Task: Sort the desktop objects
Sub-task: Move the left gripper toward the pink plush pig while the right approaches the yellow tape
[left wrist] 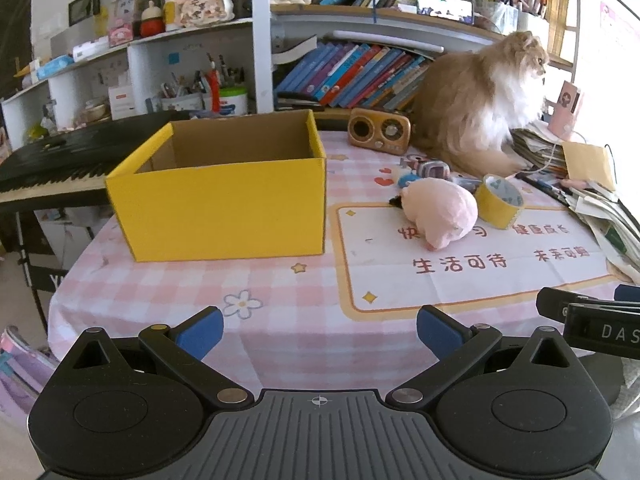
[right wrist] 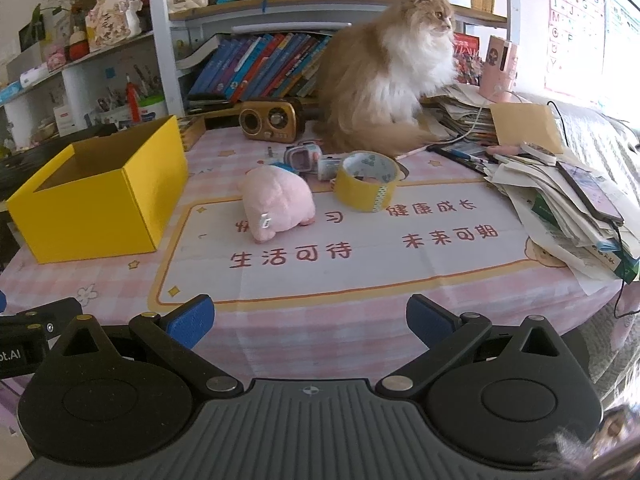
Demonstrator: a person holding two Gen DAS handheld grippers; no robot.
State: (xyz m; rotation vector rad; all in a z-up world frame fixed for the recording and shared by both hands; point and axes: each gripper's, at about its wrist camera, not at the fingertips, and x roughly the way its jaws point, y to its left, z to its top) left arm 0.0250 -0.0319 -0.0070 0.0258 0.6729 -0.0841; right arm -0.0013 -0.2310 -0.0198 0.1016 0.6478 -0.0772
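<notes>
On the left of the table (right wrist: 320, 328), one open yellow box (right wrist: 100, 196) is waiting; one pink plush toy (right wrist: 278, 204) and one yellow tape roll (right wrist: 366, 186) are lying just right of it, near one cat (right wrist: 384, 72). Both the left hand-held gripper (left wrist: 320, 330) and right hand-held gripper (right wrist: 310, 320) are hovering wide open and empty. Approaching the plush squarely, clear of the cat, is probably safest.

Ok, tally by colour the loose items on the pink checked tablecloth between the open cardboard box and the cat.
Pink: 1, the pink plush pig toy.
Yellow: 1, the yellow roll of tape.
Purple: 1, the small purple toy watch.
Blue: 1, a small blue item, mostly hidden behind the plush.
Total: 4. Other small bits beside the watch are too unclear to count.
</notes>
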